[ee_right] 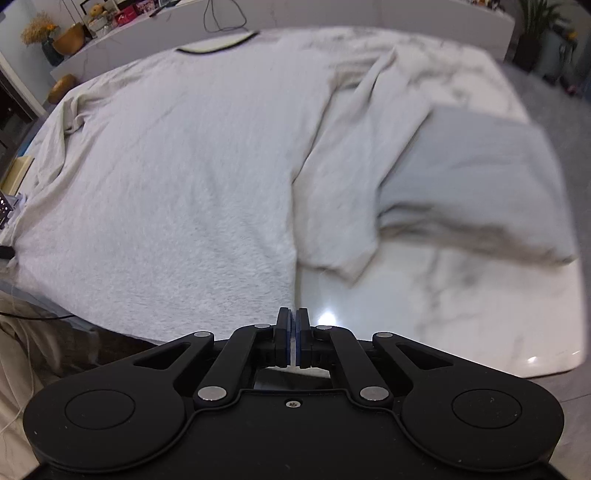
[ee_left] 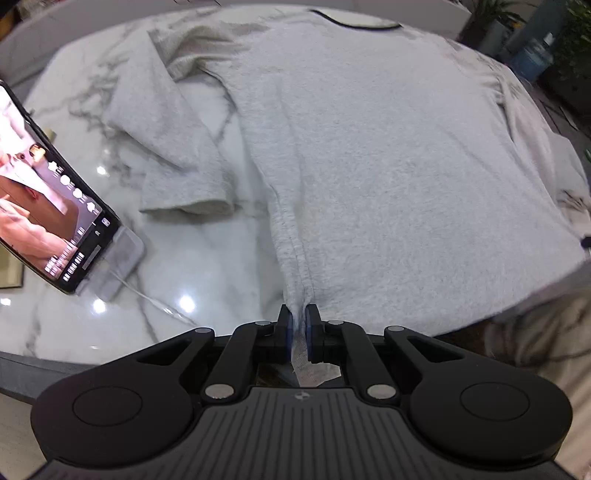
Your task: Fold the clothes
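Note:
A light grey T-shirt (ee_left: 369, 147) lies flat on the white marble table (ee_left: 207, 266), its dark-edged collar (ee_left: 354, 22) at the far side. My left gripper (ee_left: 299, 308) is shut on the shirt's near left hem corner, with fabric bunched between the pads and a label hanging below. In the right wrist view the same shirt (ee_right: 166, 166) fills the left half. My right gripper (ee_right: 292, 312) is shut at the near right hem corner, with a thin pale strip of cloth between its pads. Both short sleeves (ee_left: 173, 147) (ee_right: 351, 166) lie spread outward.
A phone (ee_left: 55, 192) with its screen lit leans on a stand at the table's left, a white cable trailing from it. A folded grey cloth (ee_right: 480, 177) lies at the right, partly under the sleeve. Shelves with ornaments (ee_right: 70, 37) and potted plants (ee_left: 576, 48) stand beyond the table.

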A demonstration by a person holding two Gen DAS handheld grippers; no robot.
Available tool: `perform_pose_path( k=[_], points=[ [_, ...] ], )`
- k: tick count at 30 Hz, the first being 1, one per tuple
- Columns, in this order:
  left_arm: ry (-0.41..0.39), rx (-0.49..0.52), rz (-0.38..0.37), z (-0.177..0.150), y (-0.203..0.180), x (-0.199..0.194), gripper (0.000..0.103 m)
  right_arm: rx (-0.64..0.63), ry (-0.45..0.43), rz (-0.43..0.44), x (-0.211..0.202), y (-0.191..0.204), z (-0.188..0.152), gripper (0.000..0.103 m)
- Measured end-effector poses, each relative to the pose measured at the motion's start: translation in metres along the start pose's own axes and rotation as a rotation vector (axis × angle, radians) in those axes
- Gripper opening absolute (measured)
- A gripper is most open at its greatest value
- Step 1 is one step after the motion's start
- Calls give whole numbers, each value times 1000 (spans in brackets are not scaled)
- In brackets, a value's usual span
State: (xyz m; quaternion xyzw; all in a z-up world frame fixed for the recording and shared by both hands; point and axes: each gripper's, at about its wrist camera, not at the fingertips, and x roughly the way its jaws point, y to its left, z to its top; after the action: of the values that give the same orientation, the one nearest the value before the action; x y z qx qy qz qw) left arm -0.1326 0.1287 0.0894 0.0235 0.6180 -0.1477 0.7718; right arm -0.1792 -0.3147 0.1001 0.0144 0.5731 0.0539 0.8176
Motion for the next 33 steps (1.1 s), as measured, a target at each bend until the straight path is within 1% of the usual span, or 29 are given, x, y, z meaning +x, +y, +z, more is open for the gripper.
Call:
perform_pose_path(
  k=[2, 5, 6, 7, 8, 9, 11, 12, 14, 17, 21, 22, 23, 25, 27, 29, 30, 32, 33],
  points=[
    [30, 5, 11, -2, -1, 10, 6, -23, 17, -12, -2, 2, 2, 1],
    [69, 13, 39, -4, -2, 25, 10, -58, 77, -16, 11, 11, -1, 2],
    [73, 17, 51, -4, -2, 28, 10, -66, 89, -17, 16, 13, -2, 2],
    [66, 21, 58, -3, -3, 28, 13, -74, 101, -18, 20, 14, -3, 4],
    [58, 25, 66, -2, -3, 28, 16, -82, 102, -24, 23, 15, -5, 11],
    [50, 29, 73, 0, -4, 27, 18, -94, 98, -38, 25, 16, -6, 24],
    [13, 34, 90, 6, -4, 20, 22, -96, 77, -56, 24, 15, -4, 36],
    [-11, 36, 98, 11, -4, 15, 23, -96, 66, -65, 23, 14, -3, 36],
    [-59, 55, 119, 22, -4, 4, 30, -77, 39, -61, 22, 11, 3, 36],
    [-102, 87, 163, 40, -5, -1, 34, -73, 19, -49, 25, 12, 10, 36],
    [-130, 101, 240, 65, -5, 8, 37, -78, 3, -10, 35, 22, 18, 36],
    [-131, 109, 265, 70, -5, 11, 41, -79, 2, 0, 39, 25, 19, 36],
    [-127, 118, 289, 76, -5, 16, 42, -84, 5, 10, 42, 28, 20, 36],
    [-90, 138, 322, 85, -6, 30, 42, -95, 12, 28, 48, 34, 21, 37],
    [-46, 128, 318, 88, -3, 44, 42, -107, 17, 37, 52, 38, 21, 38],
    [-22, 113, 342, 86, 3, 55, 41, -117, 23, 44, 56, 42, 21, 38],
    [-10, 106, 354, 85, 6, 61, 39, -121, 26, 45, 59, 43, 21, 38],
    [0, 91, 363, 85, 11, 68, 24, -129, 33, 47, 63, 44, 21, 38],
    [-9, 82, 347, 86, 13, 68, 20, -133, 37, 47, 65, 45, 22, 38]
  ],
)
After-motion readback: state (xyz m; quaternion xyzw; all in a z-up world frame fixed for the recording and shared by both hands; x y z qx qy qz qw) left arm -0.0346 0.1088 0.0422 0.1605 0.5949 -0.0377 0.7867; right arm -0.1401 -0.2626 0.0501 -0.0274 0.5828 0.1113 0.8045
